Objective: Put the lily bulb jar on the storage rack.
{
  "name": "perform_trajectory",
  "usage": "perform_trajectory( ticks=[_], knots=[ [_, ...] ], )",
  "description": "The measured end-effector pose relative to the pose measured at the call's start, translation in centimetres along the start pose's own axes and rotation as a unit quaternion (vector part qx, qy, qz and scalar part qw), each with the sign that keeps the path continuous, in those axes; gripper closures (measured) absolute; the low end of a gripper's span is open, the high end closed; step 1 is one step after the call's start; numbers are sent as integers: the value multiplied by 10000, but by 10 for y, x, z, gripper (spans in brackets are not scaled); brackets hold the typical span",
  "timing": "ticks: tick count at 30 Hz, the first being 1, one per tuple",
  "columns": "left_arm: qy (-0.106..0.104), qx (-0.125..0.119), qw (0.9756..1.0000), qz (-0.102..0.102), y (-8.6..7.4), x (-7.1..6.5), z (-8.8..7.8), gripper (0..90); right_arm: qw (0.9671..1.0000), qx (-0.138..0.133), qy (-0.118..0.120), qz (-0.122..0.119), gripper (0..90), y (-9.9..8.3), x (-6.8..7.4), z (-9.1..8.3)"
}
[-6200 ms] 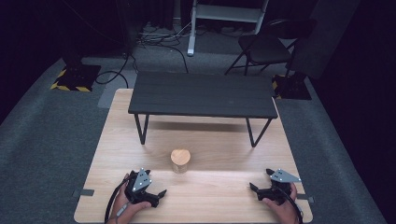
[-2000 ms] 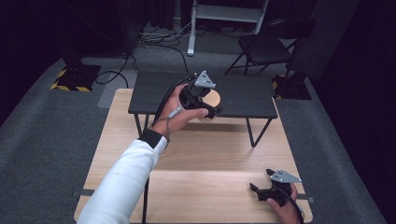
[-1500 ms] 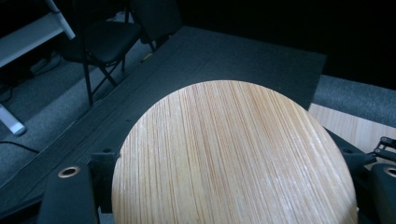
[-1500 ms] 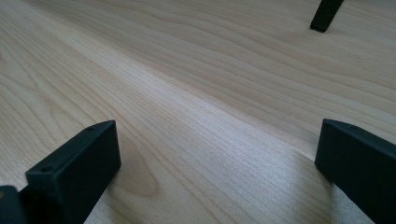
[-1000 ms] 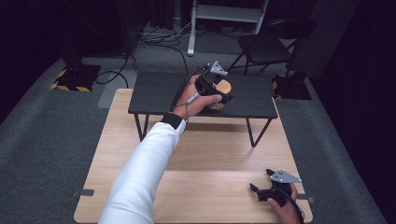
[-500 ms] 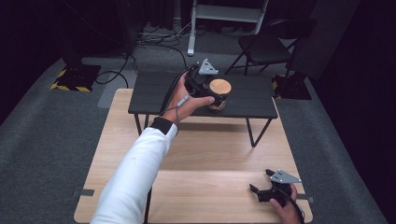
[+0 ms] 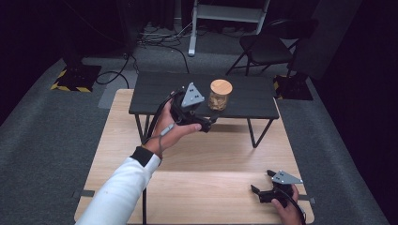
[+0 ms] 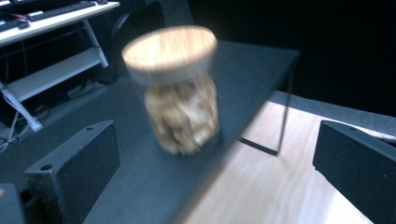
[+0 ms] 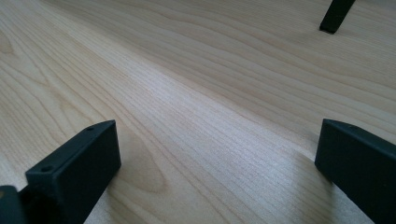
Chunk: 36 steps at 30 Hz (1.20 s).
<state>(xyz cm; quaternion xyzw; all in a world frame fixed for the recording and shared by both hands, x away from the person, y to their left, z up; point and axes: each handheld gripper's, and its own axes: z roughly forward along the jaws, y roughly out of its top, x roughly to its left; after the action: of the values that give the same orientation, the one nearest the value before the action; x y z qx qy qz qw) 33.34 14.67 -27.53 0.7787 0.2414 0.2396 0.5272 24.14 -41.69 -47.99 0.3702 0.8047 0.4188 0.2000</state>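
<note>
**Jar set on the dark raised counter, left tool drawn back from it**

A clear glass jar with a round wooden lid (image 7: 220, 93), filled with pale lumpy contents, is seen standing upright on the low black slatted counter with thin metal legs (image 7: 248, 101), which itself stands on the light wooden counter (image 7: 206, 187). The left tool (image 7: 207, 123) is held just in front of and to the left of the jar, apart from it, its jaws spread wide with nothing between them. In the left gripper view the jar (image 8: 180, 93) is seen ahead, between the lines of the two jaws but beyond their tips; the picture is blurred there, so the exact gap cannot be judged well. A hand (image 7: 171, 131) in a white sleeve with a dark cuff (image 7: 122, 187) is wrapped around this tool.

Half a second ago the left tool was close against the jar; it has since been pulled back toward the person and lowered to the front edge of the black counter, and the jar has been left in place.

The right tool (image 7: 259, 191) is rested on the wooden counter at the near right, jaws wide apart and empty, unmoved since earlier.
</note>
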Motion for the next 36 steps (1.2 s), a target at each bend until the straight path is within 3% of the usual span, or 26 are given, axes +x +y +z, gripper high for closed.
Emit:
perform_trajectory(
  ticks=[4, 6, 9, 12, 17, 21, 27, 31, 32, 36],
  knots=[
    [39, 18, 10000, -45, -23, -11, -14, 5, 10000, -1, 5, 2, 0, 0, 0, 0],
    [117, 87, 9999, 93, -35, -18, -20, 5, 10000, 0, 8, 0, 0, 0, 0, 0],
    [134, 189, 9997, 106, -53, -24, -28, 6, 10000, -2, 18, -10, 0, 0, 0, 0],
    [258, 322, 9988, 258, -70, -33, -33, 6, 10000, -2, 20, -14, 0, 0, -1, 0],
    [291, 340, 9990, 3, -104, -39, -39, 6, 10000, -1, 38, -27, 0, -1, -1, -1],
    [195, 477, 9987, 14, -126, -42, -40, 6, 10000, -4, 33, -30, 0, -1, 0, -1],
    [77, 531, 9982, -259, -158, -45, -39, 6, 10000, -4, 31, -29, 0, -1, 0, -1],
    [100, 673, 9972, -298, -172, -50, -36, 5, 10000, -3, 31, -29, 0, -1, 0, -1],
    [-1, 659, 9971, -384, -184, -50, -35, 5, 10000, -3, 32, -29, 0, -1, 0, -1],
    [-73, 790, 9962, -366, -198, -54, -31, 6, 10000, -2, 33, -30, 0, -1, 0, -1]
  ],
)
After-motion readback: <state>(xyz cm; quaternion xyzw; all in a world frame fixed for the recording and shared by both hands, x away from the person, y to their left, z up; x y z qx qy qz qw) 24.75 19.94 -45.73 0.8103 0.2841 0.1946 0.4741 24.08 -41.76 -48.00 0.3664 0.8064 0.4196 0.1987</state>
